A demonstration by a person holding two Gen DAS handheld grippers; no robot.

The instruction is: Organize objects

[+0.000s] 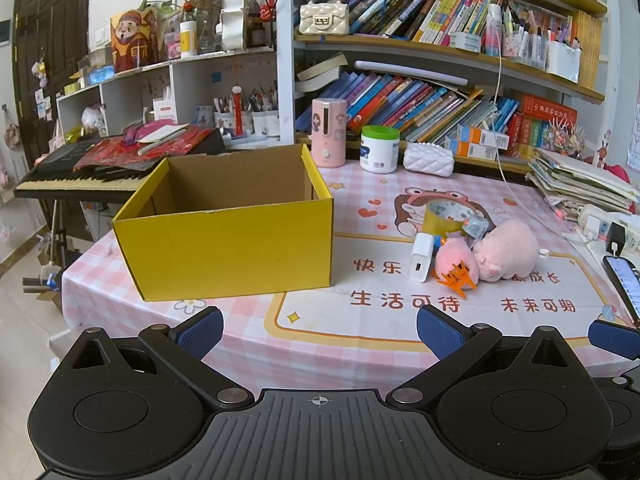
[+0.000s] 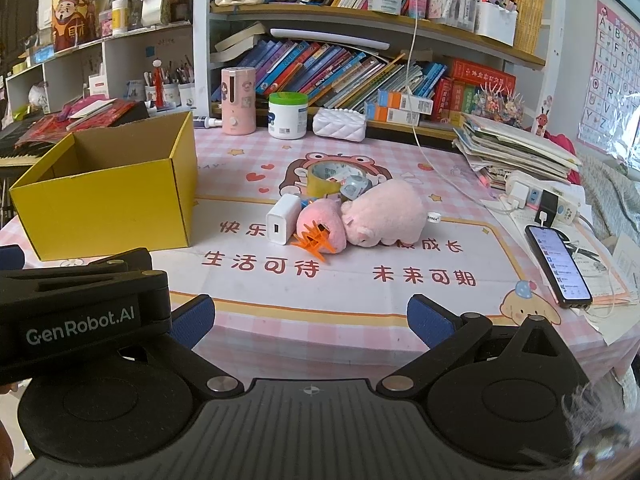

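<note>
Both claws, left (image 1: 319,328) and right (image 2: 311,316), held released; box (image 1: 224,236) apparently empty, toys (image 2: 380,212) piled ahead for loading.

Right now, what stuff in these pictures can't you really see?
- Floor of the yellow box: hidden by its own front wall in both views.
- Small items behind the pink plush pig and white charger: mostly covered, both views.
- Phone: cut by the left view's right edge.
- Phone screen text: too small, right view.
- Left tool and right tool: both open.
</note>
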